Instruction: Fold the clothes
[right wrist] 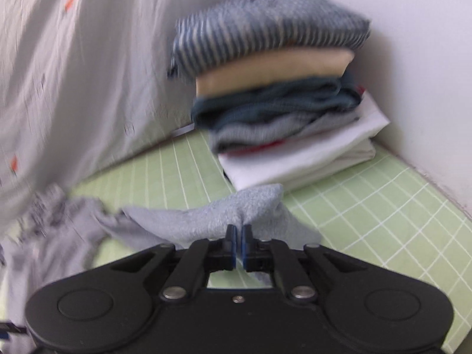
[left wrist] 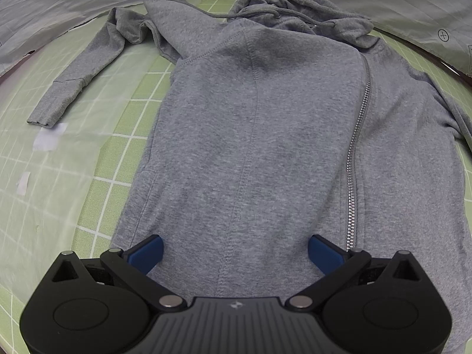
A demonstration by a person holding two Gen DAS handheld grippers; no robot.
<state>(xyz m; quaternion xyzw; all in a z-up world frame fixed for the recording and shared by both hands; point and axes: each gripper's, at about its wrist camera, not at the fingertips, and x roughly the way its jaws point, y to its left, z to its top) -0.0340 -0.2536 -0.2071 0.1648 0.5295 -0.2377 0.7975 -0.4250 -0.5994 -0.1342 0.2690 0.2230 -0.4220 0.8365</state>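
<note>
The left gripper (left wrist: 235,250) hangs spread over the grey zip-up hoodie (left wrist: 265,147); the right gripper (right wrist: 238,242) pinches what looks like its sleeve (right wrist: 236,209), near a stack of folded clothes (right wrist: 280,88) on the green gridded bench (right wrist: 383,206).

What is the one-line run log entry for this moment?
left gripper: open above grey hoodie | right gripper: shut on grey hoodie sleeve, lifted | folded pile: behind

Grey zip-up cotton hoodie (left wrist: 265,135) spread flat across green grid-lined cutting mat (left wrist: 129,135), metal zipper (left wrist: 358,147) running diagonally at right, one sleeve (left wrist: 76,79) stretched toward upper left. Black left gripper (left wrist: 236,249) at bottom centre, blue fingers (left wrist: 147,253) wide apart over the hem.
</note>
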